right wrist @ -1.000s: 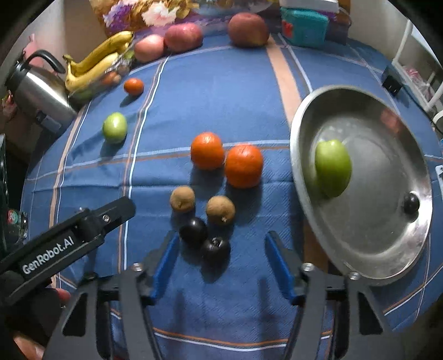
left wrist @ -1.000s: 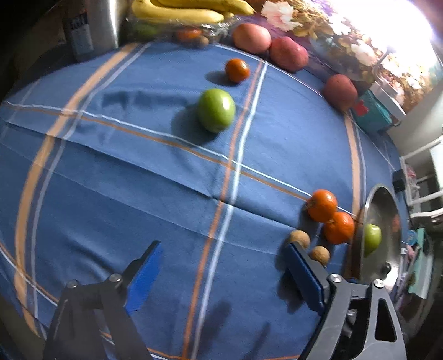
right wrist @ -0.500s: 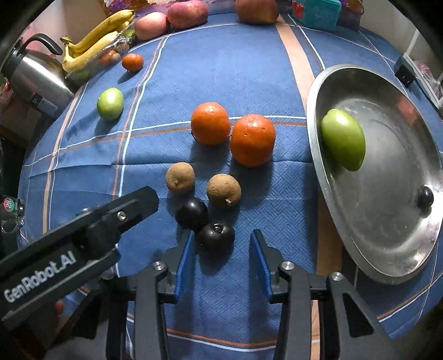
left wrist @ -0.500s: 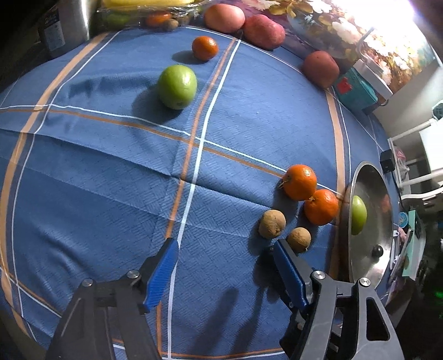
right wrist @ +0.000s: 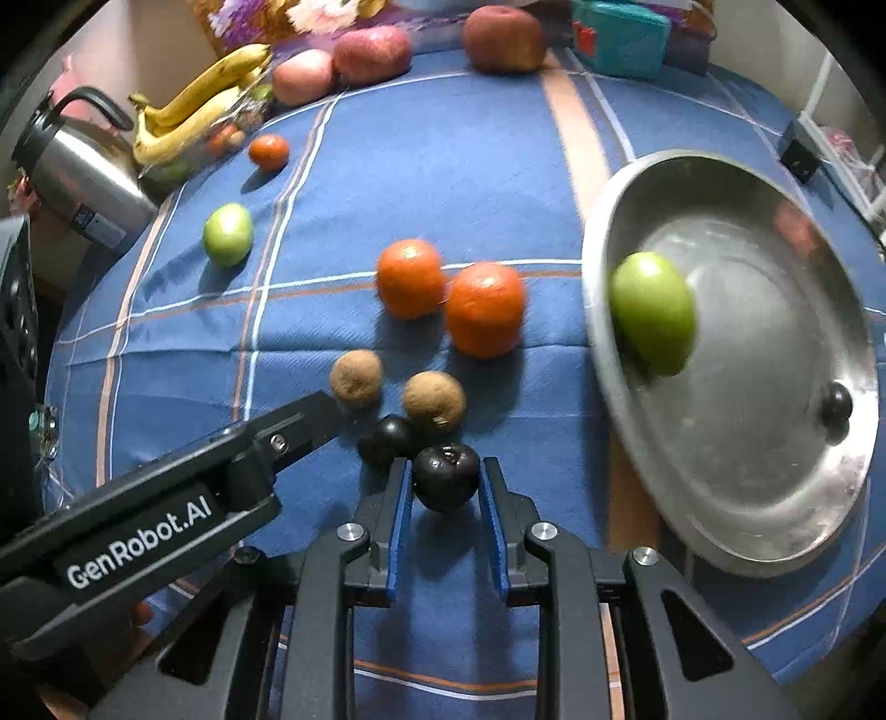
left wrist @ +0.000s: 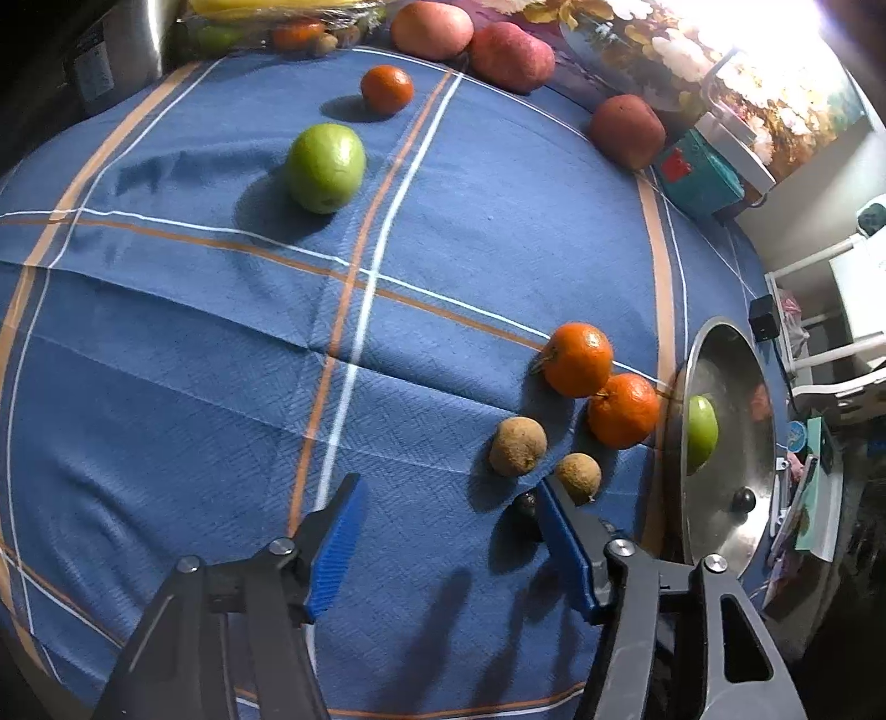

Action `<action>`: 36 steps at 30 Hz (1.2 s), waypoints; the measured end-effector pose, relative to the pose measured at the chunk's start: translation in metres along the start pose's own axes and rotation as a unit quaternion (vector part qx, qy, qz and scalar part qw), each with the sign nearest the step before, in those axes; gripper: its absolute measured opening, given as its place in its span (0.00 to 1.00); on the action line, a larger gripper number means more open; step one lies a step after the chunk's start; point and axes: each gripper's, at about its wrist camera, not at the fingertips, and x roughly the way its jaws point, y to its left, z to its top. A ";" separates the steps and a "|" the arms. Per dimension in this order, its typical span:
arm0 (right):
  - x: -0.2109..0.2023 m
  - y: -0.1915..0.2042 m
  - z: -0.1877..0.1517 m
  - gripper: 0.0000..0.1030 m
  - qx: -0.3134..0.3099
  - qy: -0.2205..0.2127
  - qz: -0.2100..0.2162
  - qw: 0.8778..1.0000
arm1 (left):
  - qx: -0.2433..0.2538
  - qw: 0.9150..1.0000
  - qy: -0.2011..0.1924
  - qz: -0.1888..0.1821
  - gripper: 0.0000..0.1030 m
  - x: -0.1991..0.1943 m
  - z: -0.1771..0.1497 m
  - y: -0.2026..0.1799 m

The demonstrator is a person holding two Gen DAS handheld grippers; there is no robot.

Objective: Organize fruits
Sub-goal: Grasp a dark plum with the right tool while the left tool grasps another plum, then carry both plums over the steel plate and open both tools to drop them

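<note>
In the right wrist view my right gripper [right wrist: 446, 490] is shut on a dark plum [right wrist: 446, 476], its blue pads pressed on both sides. A second dark plum [right wrist: 387, 440] lies just left of it, beside two brown fruits [right wrist: 356, 376] [right wrist: 433, 400] and two oranges [right wrist: 411, 278] [right wrist: 485, 309]. The metal plate [right wrist: 747, 443] at the right holds a green apple [right wrist: 653, 313] and a small dark fruit [right wrist: 836, 407]. My left gripper [left wrist: 451, 515] hangs open over the blue cloth, with nothing between its fingers. Another green apple [left wrist: 325, 166] sits far ahead of it.
Along the back edge stand a steel kettle [right wrist: 77, 177], bananas [right wrist: 199, 111], a small tangerine [right wrist: 268, 151], reddish fruits [right wrist: 371, 52] and a teal box [right wrist: 620, 33]. The left gripper's body [right wrist: 166, 515] reaches in close on the left of the right gripper.
My right gripper has moved forward and its fingers have shut on the nearer dark plum. The left gripper stays open and has drifted slightly over the cloth.
</note>
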 end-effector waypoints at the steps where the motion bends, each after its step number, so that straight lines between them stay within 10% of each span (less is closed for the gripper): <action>1: -0.001 -0.003 0.000 0.24 0.004 -0.001 -0.003 1.000 | 0.003 1.000 0.001 -0.003 0.61 0.001 0.000 -0.003; 12: -0.013 -0.024 0.000 0.24 0.021 -0.012 -0.005 1.000 | 0.017 1.000 0.014 -0.022 0.38 0.020 -0.002 -0.025; 30: -0.020 -0.026 -0.001 0.24 0.025 -0.017 -0.006 1.000 | 0.002 0.999 0.024 -0.046 0.37 0.023 -0.003 -0.024; 36: -0.019 -0.026 -0.001 0.24 0.024 -0.016 -0.008 1.000 | -0.002 0.997 0.028 -0.066 0.23 0.024 -0.004 -0.026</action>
